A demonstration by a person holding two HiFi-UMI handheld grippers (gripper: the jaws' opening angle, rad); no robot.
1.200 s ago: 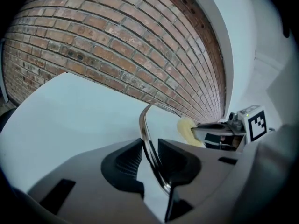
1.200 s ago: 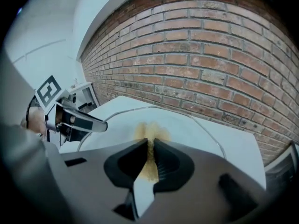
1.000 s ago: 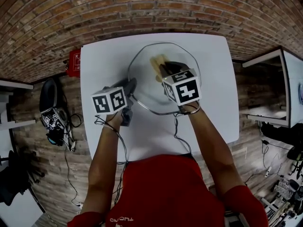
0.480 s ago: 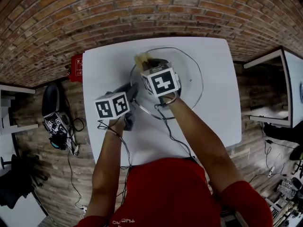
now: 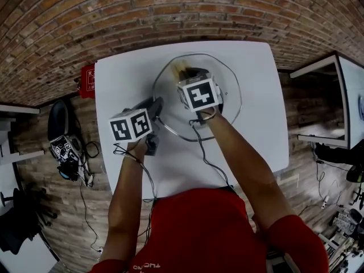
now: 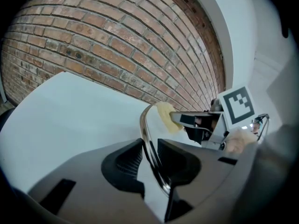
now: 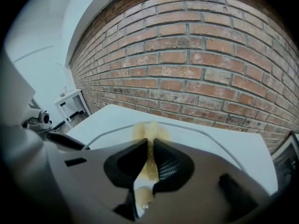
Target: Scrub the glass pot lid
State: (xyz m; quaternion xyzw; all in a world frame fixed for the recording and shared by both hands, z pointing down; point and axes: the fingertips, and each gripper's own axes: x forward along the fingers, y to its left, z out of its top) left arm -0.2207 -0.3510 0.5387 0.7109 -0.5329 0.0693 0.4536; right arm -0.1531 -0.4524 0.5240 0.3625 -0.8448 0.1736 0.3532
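Two holds at once. Glass pot lid [image 5: 170, 92] on the white desk [image 5: 122, 81], upper middle of the head view; flat or tipped, cannot tell.

Left gripper [image 5: 156, 106] at the lid's lower left edge, fingers [image 6: 125, 158] clamped across the metal rim, one on each face. Right gripper [image 5: 190, 74] over the upper left part of the lid, fingers pinched together on a thin yellow sponge [image 7: 148, 133], with the sponge's free end poking out toward the glass. Contact with the glass not clear from any view.

Handling, as a judgement:
- Likely stiff and brittle, with some weight for its size, so no flexing and no dropping onto the desk.
- Probably slick too, with smooth glass and a polished rim, worse once wet.
- Best taken by the rim, as at lower left now. Metal there rather than bare glass, and a firm edge for the fingers to bite.
- Narrow bite, though, so the lid may pivot or slide out under a hard sideways scrub. Better to press down into the desk than push away from the clamp.
- Knob not clearly made out, so not counted on as a hold.
- Sponge soft, light and bendy. Short grip near the working end for pressure without folding.
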